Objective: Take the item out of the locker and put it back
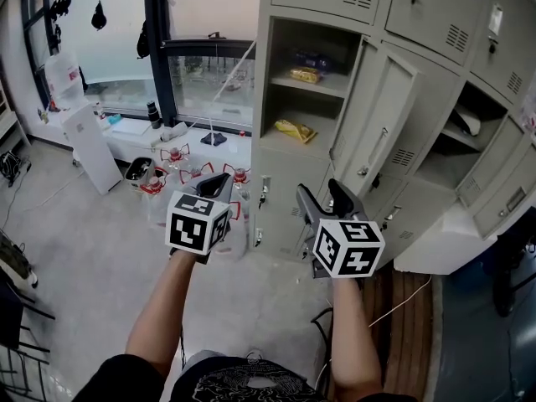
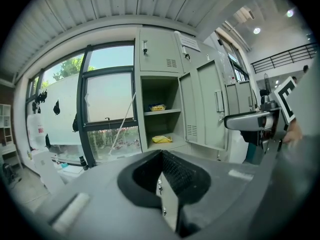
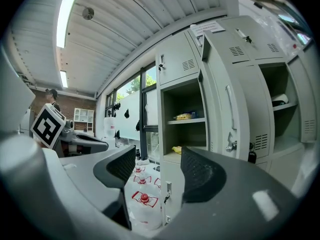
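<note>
Two grippers are showing, one in each of the person's hands, both hanging in the air in front of the grey locker (image 1: 335,7) and touching nothing. The left gripper (image 1: 222,181) (image 2: 161,156) is sitting clenched, its two black pads meeting at their tips with nothing caught between them. The right gripper (image 1: 321,193) (image 3: 159,169) is standing released, its jaws well apart and framing only the scene beyond.

One tall compartment is standing wide open, its door (image 1: 377,132) swinging out to the right. Two shelves are showing inside it, and each is carrying one packet. The yellow packet (image 1: 295,130) (image 2: 161,139) (image 3: 177,149) is lying flat on the lower shelf, about midway along it and near the front edge. A second packet (image 1: 306,74) (image 2: 157,107) (image 3: 183,116), yellow with some blue, is lying on the upper shelf, also near the front edge. Both packets are sitting well apart from either gripper, above and beyond the jaws, slightly nearer the right one's side.

Further right, another compartment is gaping open, holding one white object (image 1: 469,122) whose kind I cannot tell.

On the floor (image 1: 84,249) between the window (image 1: 209,82) and the locker's left edge, at least four clear water bottles (image 1: 194,174) with red caps are standing together; an exact count is not readable.
</note>
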Demonstrator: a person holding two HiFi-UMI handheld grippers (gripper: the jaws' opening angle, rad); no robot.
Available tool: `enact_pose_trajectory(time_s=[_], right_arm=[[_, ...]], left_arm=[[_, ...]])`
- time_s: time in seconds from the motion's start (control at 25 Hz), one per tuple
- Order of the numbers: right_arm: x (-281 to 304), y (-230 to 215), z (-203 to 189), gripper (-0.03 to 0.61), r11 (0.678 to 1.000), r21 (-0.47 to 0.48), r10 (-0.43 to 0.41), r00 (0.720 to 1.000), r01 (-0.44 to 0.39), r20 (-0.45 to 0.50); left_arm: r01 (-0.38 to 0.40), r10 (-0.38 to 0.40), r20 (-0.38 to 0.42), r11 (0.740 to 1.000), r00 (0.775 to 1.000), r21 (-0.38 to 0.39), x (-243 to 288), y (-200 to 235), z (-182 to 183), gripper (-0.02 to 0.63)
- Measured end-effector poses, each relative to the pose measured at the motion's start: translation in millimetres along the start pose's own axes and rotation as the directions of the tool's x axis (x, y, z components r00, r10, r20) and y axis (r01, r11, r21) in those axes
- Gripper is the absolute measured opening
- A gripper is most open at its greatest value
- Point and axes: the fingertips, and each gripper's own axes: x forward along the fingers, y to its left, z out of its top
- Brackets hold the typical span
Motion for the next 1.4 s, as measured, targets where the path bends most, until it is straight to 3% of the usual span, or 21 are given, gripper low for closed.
enact_pose_trajectory(time_s=[0.48, 0.84, 1.4], right_arm=[[39.2, -5.0, -14.0, 0.304, 1.000, -0.012, 0.014, 1.000, -0.014, -0.014], [102.6, -16.8, -16.6, 0.302, 1.000, -0.019, -0.005, 0.999, 0.005, -0.031], [212.7, -55.2, -26.1, 0.295, 0.989, -0.112, -0.110, 0.984, 0.095, -0.138]], left_arm=[[-0.005, 0.006, 0.013, 1.000, 1.000, -0.011, 34.7, 19.4, -6.7, 0.000], [0.018, -0.017, 0.011, 1.000, 1.000, -0.025, 88.8, 56.6, -11.5, 0.000], [0.116, -0.116, -0.009, 0.993, 0.993, 0.000, 186.4, 109.4, 0.3, 0.000]])
